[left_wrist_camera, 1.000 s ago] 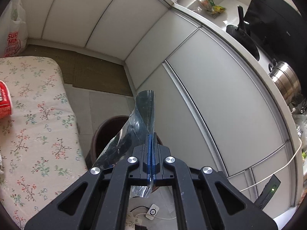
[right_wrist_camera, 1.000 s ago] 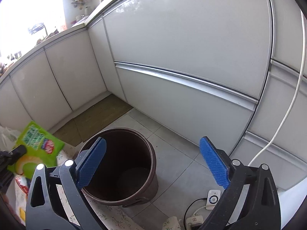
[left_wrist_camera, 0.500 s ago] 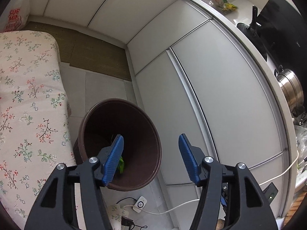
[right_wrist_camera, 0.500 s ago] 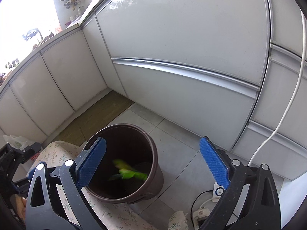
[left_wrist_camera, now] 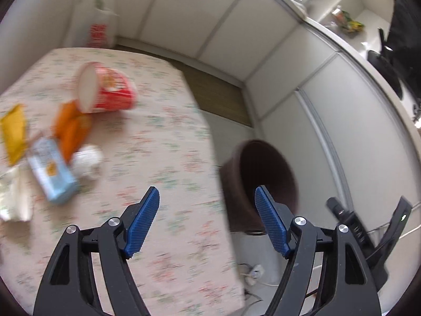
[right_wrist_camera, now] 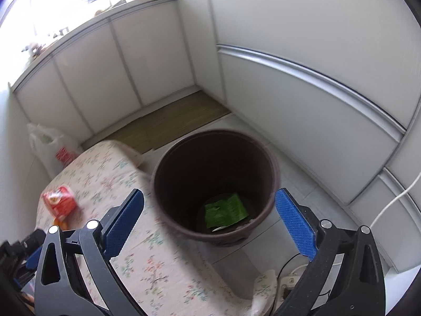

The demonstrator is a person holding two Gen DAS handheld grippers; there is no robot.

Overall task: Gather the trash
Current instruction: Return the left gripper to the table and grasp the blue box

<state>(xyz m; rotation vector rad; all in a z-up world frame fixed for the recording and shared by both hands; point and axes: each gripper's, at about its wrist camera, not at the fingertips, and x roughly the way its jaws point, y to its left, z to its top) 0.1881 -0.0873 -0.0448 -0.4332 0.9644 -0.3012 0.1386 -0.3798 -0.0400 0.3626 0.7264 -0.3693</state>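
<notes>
In the left wrist view, blurred trash is lying at the far left of the floral tablecloth [left_wrist_camera: 168, 142]: a yellow wrapper [left_wrist_camera: 13, 131], a crumpled white wrapper [left_wrist_camera: 13, 200] below it, a light blue carton [left_wrist_camera: 52, 171], an orange wrapper [left_wrist_camera: 71, 129] and a small white cup [left_wrist_camera: 88, 160] touching one another in a loose cluster. Just beyond them a red instant-noodle cup [left_wrist_camera: 108, 92] is lying on its side, its white lid facing left. The left gripper [left_wrist_camera: 208, 221] is hovering over the cloth's right edge with its blue pads spread wide and nothing between them. Right of the table, the brown trash bin [left_wrist_camera: 236, 184] is standing on the floor beside the white cabinets [left_wrist_camera: 329, 105].

In the right wrist view, a white plastic bag [right_wrist_camera: 50, 147] is leaning at the far left against the cabinets, and the red cup [right_wrist_camera: 59, 201] is resting on the cloth. The right gripper [right_wrist_camera: 210, 218] is also standing wide and empty, framing the bin [right_wrist_camera: 168, 210], where a green wrapper [right_wrist_camera: 226, 210] is lying flat on the bottom. A white cable [right_wrist_camera: 394, 202] is running down at the right edge.
</notes>
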